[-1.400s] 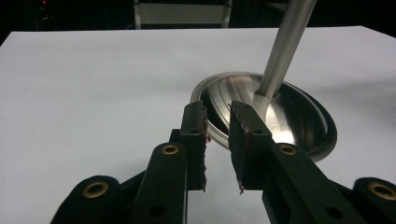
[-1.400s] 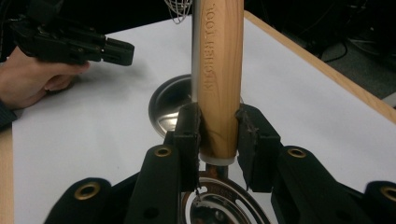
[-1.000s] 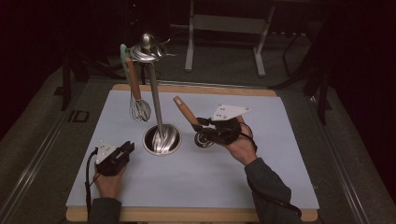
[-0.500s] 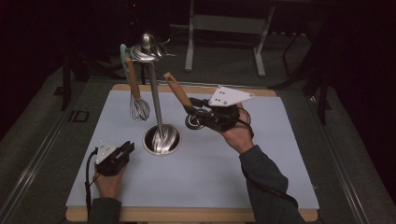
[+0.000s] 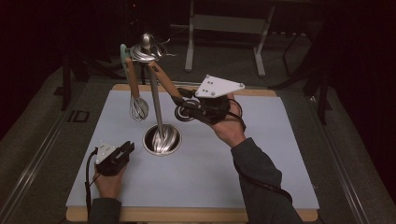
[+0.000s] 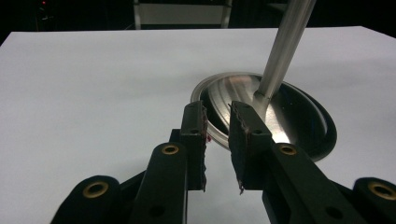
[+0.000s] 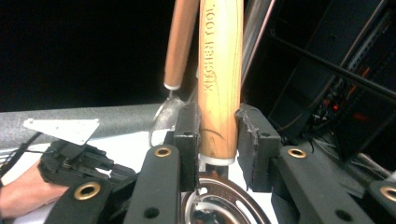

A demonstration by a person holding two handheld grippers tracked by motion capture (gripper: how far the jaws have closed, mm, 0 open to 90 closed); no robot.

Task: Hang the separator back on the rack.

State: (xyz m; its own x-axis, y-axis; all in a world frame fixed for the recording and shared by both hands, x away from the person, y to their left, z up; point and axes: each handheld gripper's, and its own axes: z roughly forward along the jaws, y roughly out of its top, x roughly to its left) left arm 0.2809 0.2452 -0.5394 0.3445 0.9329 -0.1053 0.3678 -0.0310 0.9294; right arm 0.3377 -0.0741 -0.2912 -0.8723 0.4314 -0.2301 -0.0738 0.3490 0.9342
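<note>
You are working on a pale blue-white mat (image 5: 196, 182) laid over a wooden board (image 5: 187, 215), whose edge shows along the near side and the far side. Take the metal stand (image 5: 156, 112) as your landmark: its round, shiny base (image 5: 161, 140) sits left of the mat's middle, and its post rises to a knobbed top with hooks.

Your right gripper (image 5: 184, 105), just right of the post and held up off the mat, is clamped on the wooden handle of a kitchen tool (image 5: 164, 83). In the right gripper view the pads press both sides of that handle (image 7: 219, 84), stamped "KITCHEN TOOL", with its round metal head below the jaws. The handle slants up and left, ending near the stand's top.

A whisk (image 5: 138, 107) with a wooden handle hangs from the stand's left side, wires down, above the mat.

Your left gripper (image 5: 122, 150) rests on the mat just left of and nearer than the base, its jaws narrowly parted with nothing between them.

Around the board the room is dark: grey flooring, a metal rail at each side, and a light-coloured metal frame (image 5: 224, 32) beyond the stand.
</note>
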